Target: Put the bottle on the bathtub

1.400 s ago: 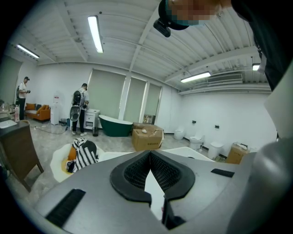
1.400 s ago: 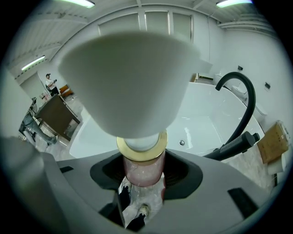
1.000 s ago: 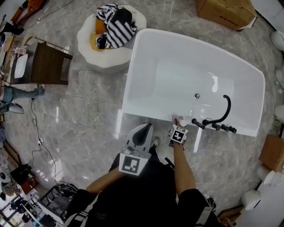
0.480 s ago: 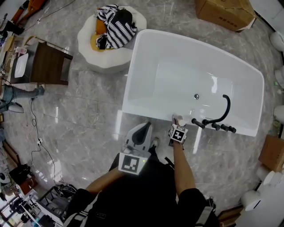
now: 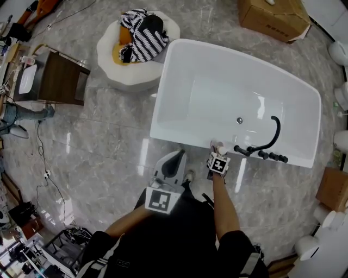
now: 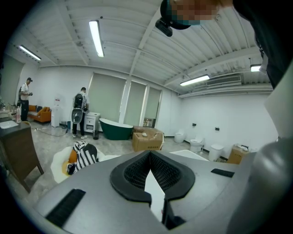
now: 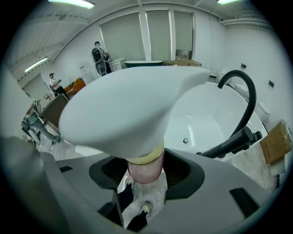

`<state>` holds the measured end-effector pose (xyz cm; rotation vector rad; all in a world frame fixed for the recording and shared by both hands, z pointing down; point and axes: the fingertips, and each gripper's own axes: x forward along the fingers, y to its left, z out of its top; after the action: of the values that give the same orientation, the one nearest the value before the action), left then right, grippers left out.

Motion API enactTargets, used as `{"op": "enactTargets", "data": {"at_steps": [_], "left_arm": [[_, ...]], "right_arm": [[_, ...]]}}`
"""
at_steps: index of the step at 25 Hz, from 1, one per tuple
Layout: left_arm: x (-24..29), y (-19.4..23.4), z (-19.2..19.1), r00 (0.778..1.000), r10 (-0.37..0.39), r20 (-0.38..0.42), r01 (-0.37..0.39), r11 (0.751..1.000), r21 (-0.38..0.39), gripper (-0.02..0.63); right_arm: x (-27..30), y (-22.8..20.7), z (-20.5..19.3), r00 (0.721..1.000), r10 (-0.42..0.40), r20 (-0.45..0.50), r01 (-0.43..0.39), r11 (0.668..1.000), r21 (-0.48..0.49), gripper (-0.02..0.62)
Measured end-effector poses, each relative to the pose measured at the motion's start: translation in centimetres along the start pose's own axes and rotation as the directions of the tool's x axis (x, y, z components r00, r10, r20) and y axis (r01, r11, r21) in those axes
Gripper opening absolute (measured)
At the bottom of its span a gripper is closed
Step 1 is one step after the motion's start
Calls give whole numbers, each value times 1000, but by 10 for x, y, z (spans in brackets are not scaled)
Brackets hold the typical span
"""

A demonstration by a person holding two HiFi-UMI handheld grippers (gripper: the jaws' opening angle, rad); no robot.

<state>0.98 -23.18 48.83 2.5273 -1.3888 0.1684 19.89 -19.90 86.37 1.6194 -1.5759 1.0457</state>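
A pink bottle (image 5: 219,147) with a broad white cap (image 7: 123,109) stands upright in my right gripper (image 5: 217,152), at the near rim of the white bathtub (image 5: 163,92). In the right gripper view the jaws are shut on the bottle's pink body (image 7: 144,167), with the tub basin (image 7: 206,121) beyond it. Whether the bottle's base touches the rim is hidden. My left gripper (image 5: 175,160) hangs close to my body, short of the tub and above the floor. It is shut with nothing in it, and its pads (image 6: 137,171) meet at the tips.
A black curved faucet (image 5: 267,143) with knobs sits on the tub's near rim, right of the bottle. A white pouf with striped clothes (image 5: 137,43) lies beyond the tub's left end. Around the tub are a cardboard box (image 5: 272,16), a wooden table (image 5: 57,80) and floor cables (image 5: 46,163).
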Motion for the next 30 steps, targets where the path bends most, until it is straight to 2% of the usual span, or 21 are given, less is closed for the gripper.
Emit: {"op": "enactTargets", "data": {"at_steps": [10, 17, 22, 30], "left_arm": [[-25, -1, 3, 1000, 13, 25, -13, 1000, 13, 17], [-42, -11, 6, 999, 6, 46, -6, 1000, 11, 17], [-59, -27, 3, 999, 1, 52, -2, 1000, 13, 17], [-100, -71, -4, 998, -4, 62, 0, 998, 69, 17]], "right_arm": [[-12, 2, -10, 999, -21, -28, 21, 1000, 1, 229], [-35, 5, -31, 998, 3, -66, -3, 1000, -7, 230], [-62, 7, -47, 997, 58, -57, -59, 998, -17, 227], [-126, -1, -52, 993, 97, 68, -99, 995, 33, 116]]}}
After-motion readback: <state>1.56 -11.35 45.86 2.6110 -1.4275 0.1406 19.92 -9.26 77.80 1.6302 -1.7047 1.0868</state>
